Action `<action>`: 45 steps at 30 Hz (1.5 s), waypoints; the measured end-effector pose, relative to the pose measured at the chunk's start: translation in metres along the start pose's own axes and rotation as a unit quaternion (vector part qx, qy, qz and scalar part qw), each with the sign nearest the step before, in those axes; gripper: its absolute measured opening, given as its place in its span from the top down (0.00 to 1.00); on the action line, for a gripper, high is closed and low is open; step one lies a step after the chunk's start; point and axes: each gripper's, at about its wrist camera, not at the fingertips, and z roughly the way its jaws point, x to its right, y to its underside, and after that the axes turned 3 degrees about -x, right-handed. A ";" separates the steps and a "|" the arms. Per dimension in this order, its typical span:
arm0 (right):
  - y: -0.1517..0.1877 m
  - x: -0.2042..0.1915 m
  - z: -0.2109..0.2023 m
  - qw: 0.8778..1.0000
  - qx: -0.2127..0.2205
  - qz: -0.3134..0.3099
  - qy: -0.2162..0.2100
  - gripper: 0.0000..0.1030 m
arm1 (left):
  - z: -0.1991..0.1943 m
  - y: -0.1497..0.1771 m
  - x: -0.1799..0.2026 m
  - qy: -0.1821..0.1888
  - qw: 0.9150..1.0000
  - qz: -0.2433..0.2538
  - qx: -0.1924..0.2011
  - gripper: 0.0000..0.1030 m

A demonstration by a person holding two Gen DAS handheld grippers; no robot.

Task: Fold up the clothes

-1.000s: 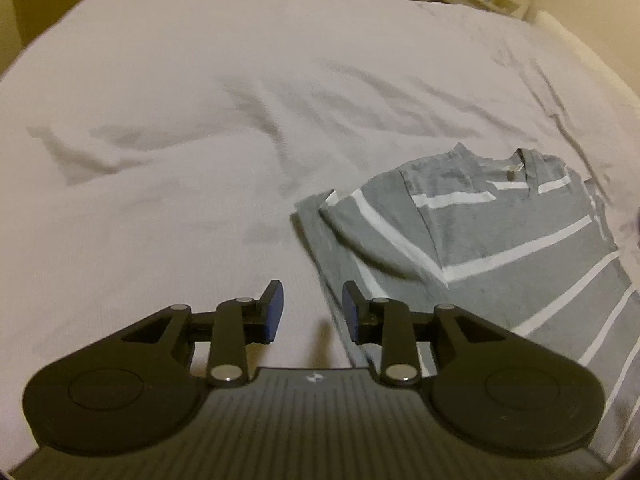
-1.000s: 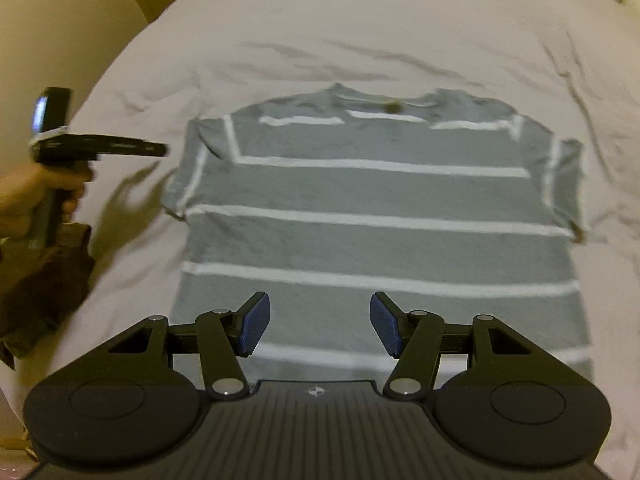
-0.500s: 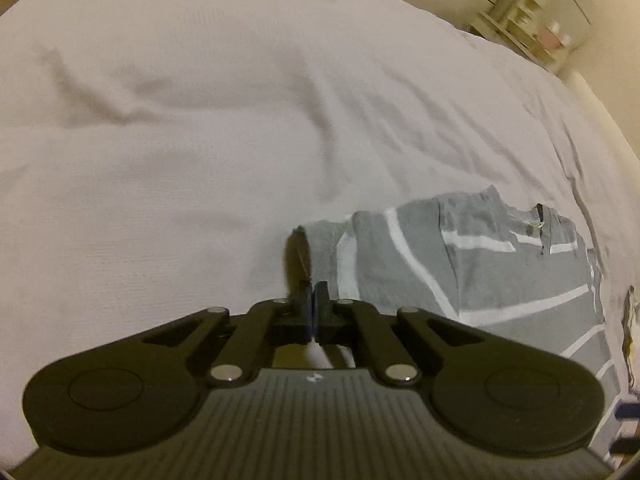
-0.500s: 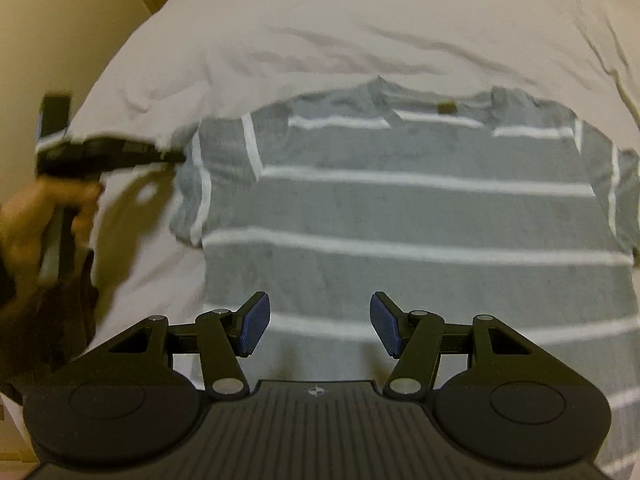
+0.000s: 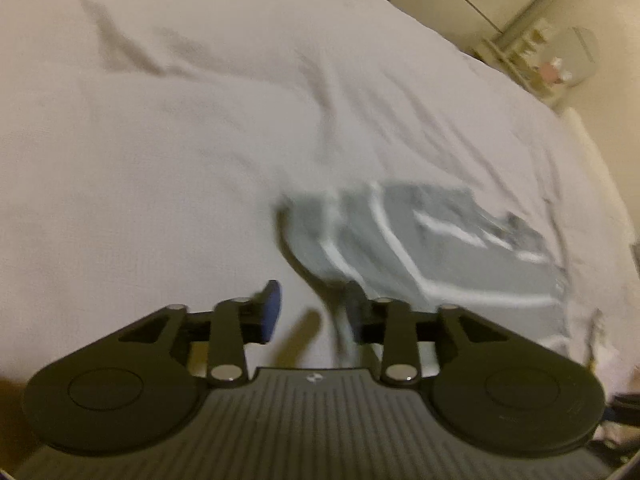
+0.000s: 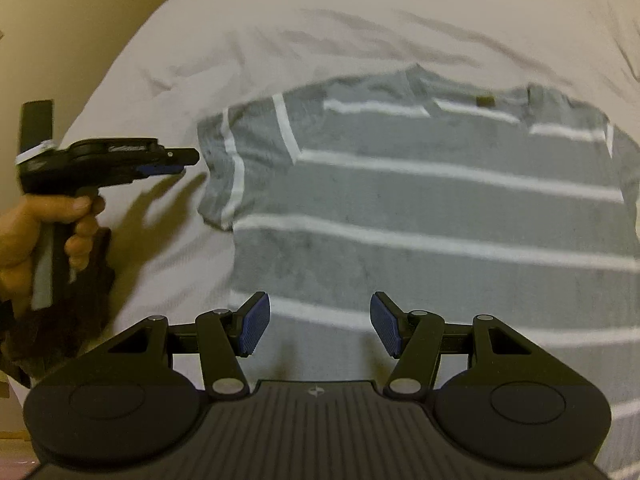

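Sleeve fold | left gripper (image 5: pixel 311 314) jaws released beside T-shirt (image 6: pixel 420 208) sleeve | right gripper (image 6: pixel 319 326) jaws spread over hem | pinch sleeve edge cleanly, one layer only

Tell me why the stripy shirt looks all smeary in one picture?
Left wrist view: motion blur smears the striped shirt beyond the open left gripper. Right wrist view: sharper, dim yellowish light, the left gripper's shadow on the bedsheet.

No readable text, number or brand shows; the small tag at the striped T-shirt's (image 6: pixel 432 208) collar is too blurred.
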 end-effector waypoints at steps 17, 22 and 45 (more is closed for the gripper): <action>0.048 0.019 -0.033 0.999 0.014 0.036 0.029 0.43 | 0.005 0.041 0.012 -0.022 0.998 -0.047 -0.022 1.00; 0.060 0.027 -0.048 0.998 0.025 0.053 0.038 0.43 | -0.002 0.044 0.013 -0.047 0.998 -0.037 -0.029 1.00; 0.154 0.086 -0.235 0.967 0.129 0.168 0.143 0.14 | -0.209 0.155 0.211 -0.089 0.990 0.108 0.016 0.04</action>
